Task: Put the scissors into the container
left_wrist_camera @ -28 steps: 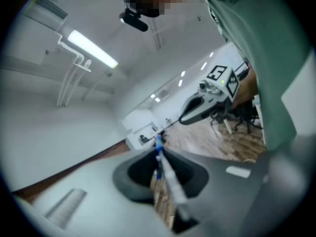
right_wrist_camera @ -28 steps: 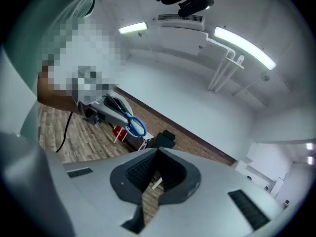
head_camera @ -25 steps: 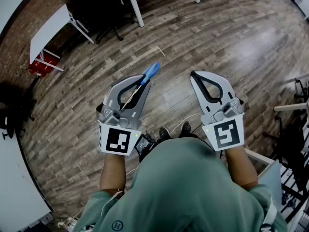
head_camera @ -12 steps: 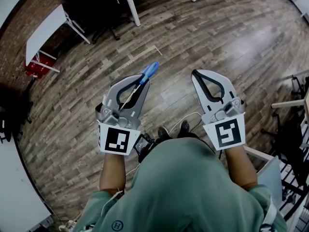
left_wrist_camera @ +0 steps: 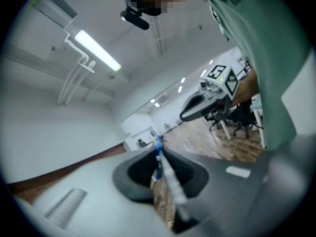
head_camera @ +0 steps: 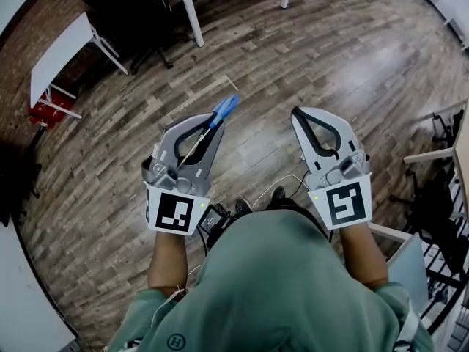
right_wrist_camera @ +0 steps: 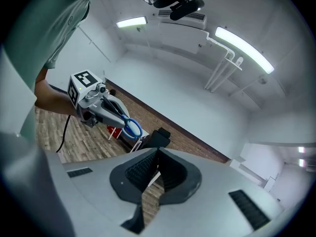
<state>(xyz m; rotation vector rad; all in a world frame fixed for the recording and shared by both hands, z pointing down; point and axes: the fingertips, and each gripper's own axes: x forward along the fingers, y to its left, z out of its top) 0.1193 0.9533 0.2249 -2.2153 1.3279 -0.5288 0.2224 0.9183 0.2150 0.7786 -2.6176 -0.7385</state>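
Both grippers are held out over the wooden floor in front of the person's green-shirted body. My left gripper (head_camera: 214, 123) is shut on the scissors (head_camera: 224, 109). Their thin metal blades run back between the jaws, and the blue handles stick out past the fingertips. In the left gripper view the scissors (left_wrist_camera: 159, 152) lie along the closed jaws of the left gripper (left_wrist_camera: 159, 158). My right gripper (head_camera: 297, 114) is shut with nothing in it, a little to the right and level with the left. The right gripper view shows its jaws (right_wrist_camera: 158, 153) meeting and the scissors' blue handles (right_wrist_camera: 132, 128). No container shows in any view.
A white table (head_camera: 62, 50) and a red object (head_camera: 44, 113) stand at the far left. White table legs (head_camera: 192, 17) and dark chairs are at the top. More furniture (head_camera: 440, 160) crowds the right edge. A cable (head_camera: 287, 184) trails by the person's feet.
The floor and furniture have drifted left and up in the head view, so the person has moved. Both grippers keep their places before the body, the left still shut on the scissors.
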